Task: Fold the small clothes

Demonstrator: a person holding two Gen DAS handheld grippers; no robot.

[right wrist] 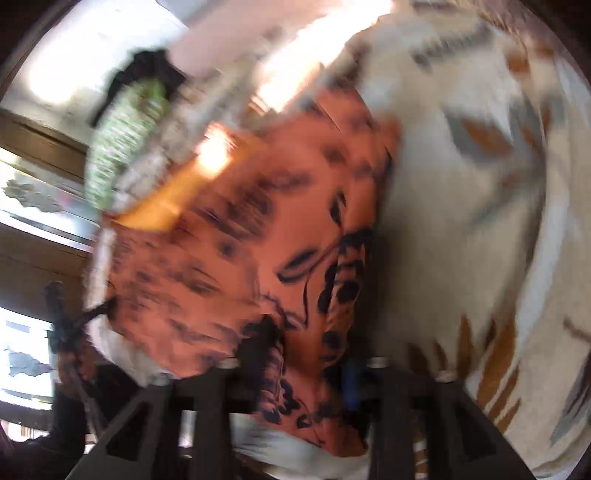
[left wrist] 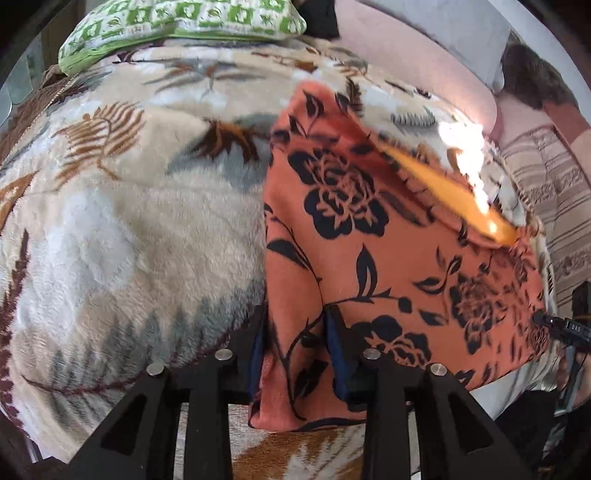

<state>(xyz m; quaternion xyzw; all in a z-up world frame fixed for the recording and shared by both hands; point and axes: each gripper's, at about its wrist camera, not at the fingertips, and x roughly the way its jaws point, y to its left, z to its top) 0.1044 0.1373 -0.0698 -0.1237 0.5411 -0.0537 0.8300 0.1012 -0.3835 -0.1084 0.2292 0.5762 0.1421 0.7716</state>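
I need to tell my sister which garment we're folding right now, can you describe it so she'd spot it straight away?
Look at the bed covered by the cream leaf-patterned blanket, below the green-and-white pillow. On the blanket lies the orange cloth, gripped by the left gripper. Its black flower print marks it out.

Orange garment (left wrist: 369, 236): soft matt cloth, faintly napped like fleece, printed with black roses and leaves; a sunlit strip on it looked brighter and thinner. Blanket (left wrist: 129, 206) beneath: thick plush pile, fuzzy and slightly shaggy, cream with brown and grey leaf print. Pillow (left wrist: 184, 26): smooth woven cotton-like cloth, green-and-white print, matt. Left gripper (left wrist: 295, 354): matt black plastic frame, layered and slightly ribbed as if printed, with bright round metal pin heads; dark blue pads (left wrist: 338, 354) lined the fingers, rubbery and dull. Right gripper (right wrist: 312, 373) showed the same black frame and a blue pad; that view was too blurred for finish.
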